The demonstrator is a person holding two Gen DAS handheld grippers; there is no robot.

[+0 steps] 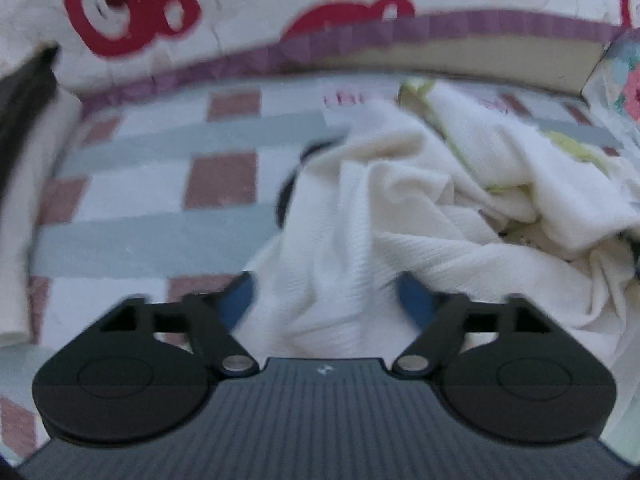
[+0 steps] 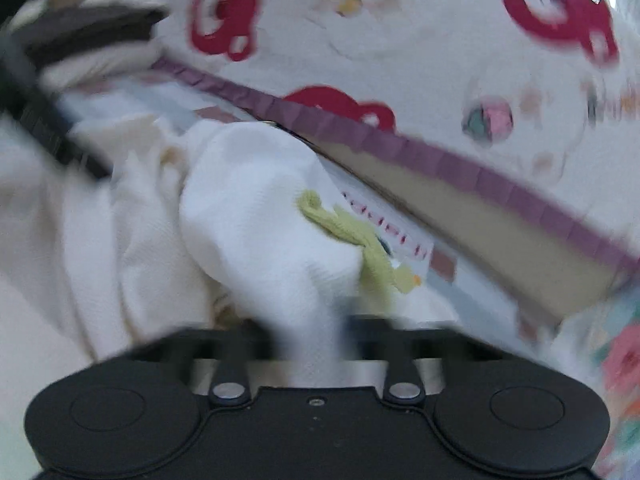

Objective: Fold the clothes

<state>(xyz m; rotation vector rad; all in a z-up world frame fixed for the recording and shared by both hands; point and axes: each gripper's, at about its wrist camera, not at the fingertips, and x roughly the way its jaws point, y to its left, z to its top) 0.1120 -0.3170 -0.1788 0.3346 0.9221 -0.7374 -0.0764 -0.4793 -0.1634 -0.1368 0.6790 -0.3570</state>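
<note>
Now the right gripper (image 2: pixel 310 328) is pinching a bunched fold of the white garment (image 2: pixel 256 216), its fingers closing tight on the cloth just beside the green trim (image 2: pixel 360 248), probably so that this part is being lifted free of the heap. On the other side, the left gripper (image 1: pixel 326 296) is standing with its fingers spread wide; white cloth is lying between them, but the blue pads (image 1: pixel 416 302) are not pressing it, so it is holding nothing. The garment is lying crumpled on the right half of the checked mat (image 1: pixel 160 216), reaching toward its purple far edge (image 1: pixel 500 24). The left half of the mat is staying bare, giving room for spreading the garment flat.
</note>
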